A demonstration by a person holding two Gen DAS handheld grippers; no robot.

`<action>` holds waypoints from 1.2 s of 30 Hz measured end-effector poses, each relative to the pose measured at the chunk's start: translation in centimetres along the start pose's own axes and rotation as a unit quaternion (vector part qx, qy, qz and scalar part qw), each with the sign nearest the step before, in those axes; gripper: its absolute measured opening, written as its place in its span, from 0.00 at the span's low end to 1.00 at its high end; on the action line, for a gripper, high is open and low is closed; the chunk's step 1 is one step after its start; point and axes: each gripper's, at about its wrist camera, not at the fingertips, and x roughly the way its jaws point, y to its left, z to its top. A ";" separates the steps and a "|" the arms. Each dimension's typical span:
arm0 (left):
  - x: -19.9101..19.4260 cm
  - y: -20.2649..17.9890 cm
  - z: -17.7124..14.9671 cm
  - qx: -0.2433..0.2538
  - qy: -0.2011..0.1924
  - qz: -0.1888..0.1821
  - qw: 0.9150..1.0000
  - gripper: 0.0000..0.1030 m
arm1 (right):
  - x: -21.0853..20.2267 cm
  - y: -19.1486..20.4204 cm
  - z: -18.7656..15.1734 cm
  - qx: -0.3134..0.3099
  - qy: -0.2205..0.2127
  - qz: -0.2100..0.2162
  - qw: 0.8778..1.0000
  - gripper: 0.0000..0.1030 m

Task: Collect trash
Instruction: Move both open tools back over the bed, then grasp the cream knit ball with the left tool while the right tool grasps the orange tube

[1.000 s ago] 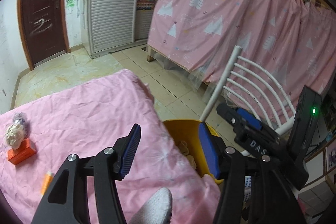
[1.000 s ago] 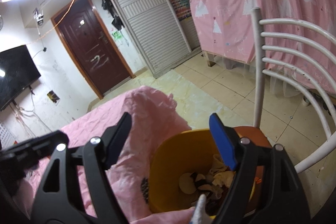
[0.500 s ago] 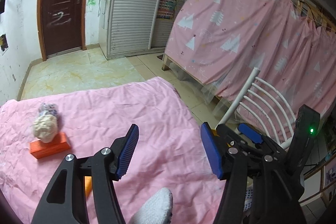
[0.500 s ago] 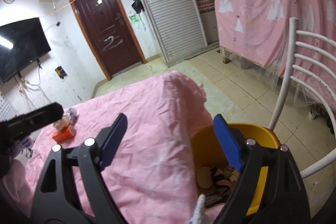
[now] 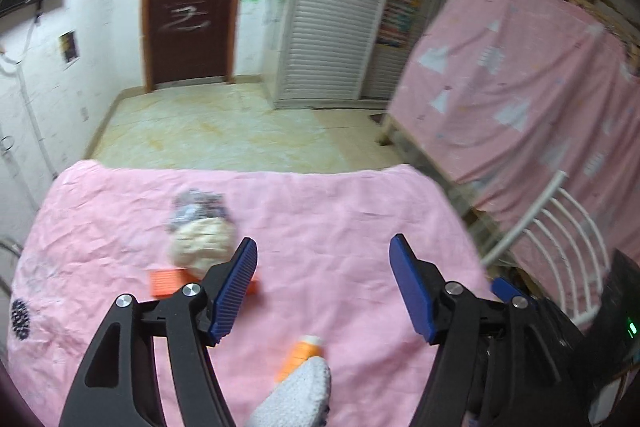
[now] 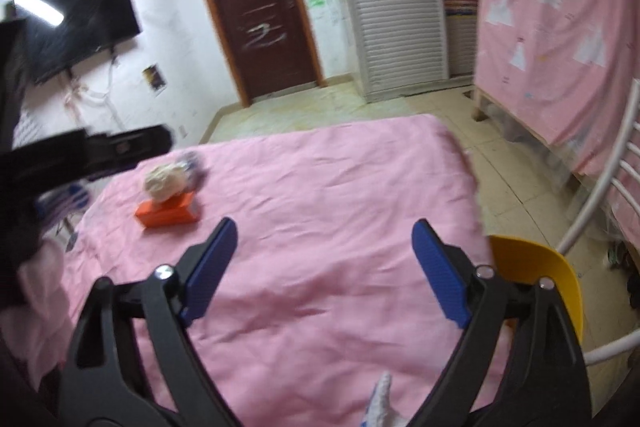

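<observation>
Pink cloth (image 6: 320,227) – crumpled wad (image 6: 166,182) on orange box (image 6: 168,213), left gripper (image 5: 322,287) and right gripper (image 6: 324,271) just widened, nothing between.

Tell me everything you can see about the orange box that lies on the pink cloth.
The orange box is a small, flat, long carton, apparently cardboard, with a pale patch on its right end. It lies flat on the wrinkled pink cloth, toward the left side. A crumpled beige wad rests on its top, with a greyish crumpled piece just behind that. In the left wrist view the box is blurred and partly hidden by a gripper finger. No gripper touches it.
</observation>
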 end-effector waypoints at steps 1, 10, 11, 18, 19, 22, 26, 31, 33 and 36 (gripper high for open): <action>0.3 0.8 0.1 -0.005 0.001 0.010 1.000 0.58 | 0.4 1.0 0.0 -0.014 0.006 0.007 1.000 0.85; 3.1 6.0 0.4 -0.048 0.034 0.053 0.997 0.58 | 2.6 7.6 -1.1 -0.107 0.055 0.060 0.991 0.85; 3.5 6.5 0.4 -0.051 0.041 0.056 0.996 0.58 | 2.8 8.0 -1.2 -0.114 0.060 0.063 0.990 0.85; 5.8 7.8 -0.2 -0.061 0.072 0.055 0.994 0.58 | 4.0 10.4 -2.0 -0.164 0.093 0.083 0.979 0.85; 6.1 7.9 -0.3 -0.062 0.074 0.054 0.994 0.58 | 4.2 10.5 -2.0 -0.165 0.098 0.087 0.978 0.85; 6.8 8.0 -0.4 -0.062 0.080 0.052 0.993 0.56 | 4.6 10.8 -2.1 -0.168 0.109 0.095 0.975 0.85; 7.5 8.3 -0.8 -0.066 0.092 0.045 0.993 0.44 | 5.3 11.1 -2.1 -0.171 0.127 0.103 0.972 0.85; 7.7 8.5 -1.0 -0.070 0.094 0.031 0.993 0.42 | 6.5 11.3 -2.1 -0.166 0.159 0.113 0.967 0.74; 7.7 8.5 -1.1 -0.071 0.094 0.025 0.993 0.42 | 6.8 11.5 -1.9 -0.171 0.159 0.106 0.967 0.70; 7.5 8.5 -1.2 -0.072 0.092 0.020 0.993 0.41 | 6.8 12.1 -2.1 -0.183 0.150 0.086 0.968 0.54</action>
